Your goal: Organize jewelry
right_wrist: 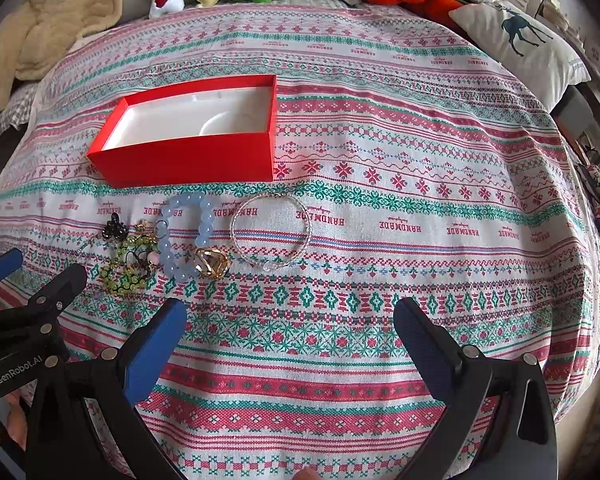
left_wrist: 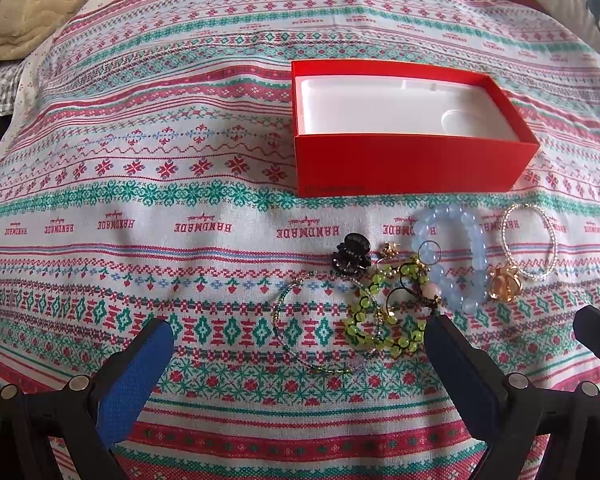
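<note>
Left wrist: left gripper [left_wrist: 296,340] fingers spread wide, holding nothing, above the patterned cloth [left_wrist: 140,200]. Green bead bracelet [left_wrist: 384,316] just ahead at 1 o'clock, touching the far finger tip. Blue bead bracelet [left_wrist: 456,256] and gold ring [left_wrist: 506,282] further at 2 o'clock. Red box [left_wrist: 404,160] at 12–1, nothing inside.

Right wrist: right gripper [right_wrist: 290,316] fingers wide apart, nothing held. Clear bead bracelet [right_wrist: 271,230] at 12 o'clock, ring at 11, jewelry cluster at 10, box at 11.

Black claw [right_wrist: 290,316] frame w/ blue pads [right_wrist: 156,346], silver screws.
</note>
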Motion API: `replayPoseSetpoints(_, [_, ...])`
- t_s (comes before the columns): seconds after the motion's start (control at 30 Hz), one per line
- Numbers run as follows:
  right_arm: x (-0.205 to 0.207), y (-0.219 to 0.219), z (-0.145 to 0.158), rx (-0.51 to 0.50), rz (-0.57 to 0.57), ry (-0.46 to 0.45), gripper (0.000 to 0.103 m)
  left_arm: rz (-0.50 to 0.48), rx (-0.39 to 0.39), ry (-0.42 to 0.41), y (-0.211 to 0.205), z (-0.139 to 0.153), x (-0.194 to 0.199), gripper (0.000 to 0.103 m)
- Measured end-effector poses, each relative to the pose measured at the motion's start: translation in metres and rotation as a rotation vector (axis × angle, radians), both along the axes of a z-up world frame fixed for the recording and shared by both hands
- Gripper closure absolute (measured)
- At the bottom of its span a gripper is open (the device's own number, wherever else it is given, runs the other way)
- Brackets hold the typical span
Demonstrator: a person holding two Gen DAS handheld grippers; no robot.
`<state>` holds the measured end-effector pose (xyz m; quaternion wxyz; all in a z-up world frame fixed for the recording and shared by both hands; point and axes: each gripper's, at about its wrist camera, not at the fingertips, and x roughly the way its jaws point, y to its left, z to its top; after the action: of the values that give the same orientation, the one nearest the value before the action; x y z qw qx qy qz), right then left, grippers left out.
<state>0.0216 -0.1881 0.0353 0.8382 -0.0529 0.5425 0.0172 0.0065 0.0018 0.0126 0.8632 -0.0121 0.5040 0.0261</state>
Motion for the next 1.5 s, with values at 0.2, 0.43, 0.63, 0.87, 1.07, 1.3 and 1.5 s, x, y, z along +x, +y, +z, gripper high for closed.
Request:
replayPoseSetpoints(0.2, [0.000, 0.000, 0.000, -0.001, 0.001, 0.000, 0.000, 0.001, 0.002, 0.000, 0.000, 0.000, 0.000, 0.000])
replayPoseSetpoints(0.43, [0.000, 0.000, 0.000, -0.001, 0.001, 0.000, 0.000, -0.004, 0.002, -0.002, 0.001, 0.001, 0.000, 0.000])
replayPoseSetpoints(0.63, [0.003, 0.000, 0.000, 0.009, 0.007, 0.006, 0.000, -0.013, -0.009, 0.009, 0.000, 0.003, 0.002, 0.000])
replayPoseSetpoints(0.87, [0.014, -0.006, 0.010, 0.011, 0.013, -0.003, 0.000, -0.066, 0.018, 0.021, 0.000, 0.015, 0.013, 0.000])
replayPoseSetpoints(1.07, [0.033, -0.013, 0.003, 0.030, 0.003, 0.038, 0.000, -0.114, 0.048, 0.039, 0.005, 0.021, 0.030, 0.000])
replayPoseSetpoints(1.3, [0.056, -0.018, -0.012, 0.048, -0.004, 0.103, 0.000, -0.174, 0.092, -0.019, 0.005, 0.008, 0.046, 0.000])
replayPoseSetpoints(1.5, [0.076, -0.015, -0.031, 0.041, 0.010, 0.157, 0.000, -0.172, -0.177, 0.116, 0.022, -0.008, 0.074, 0.013])
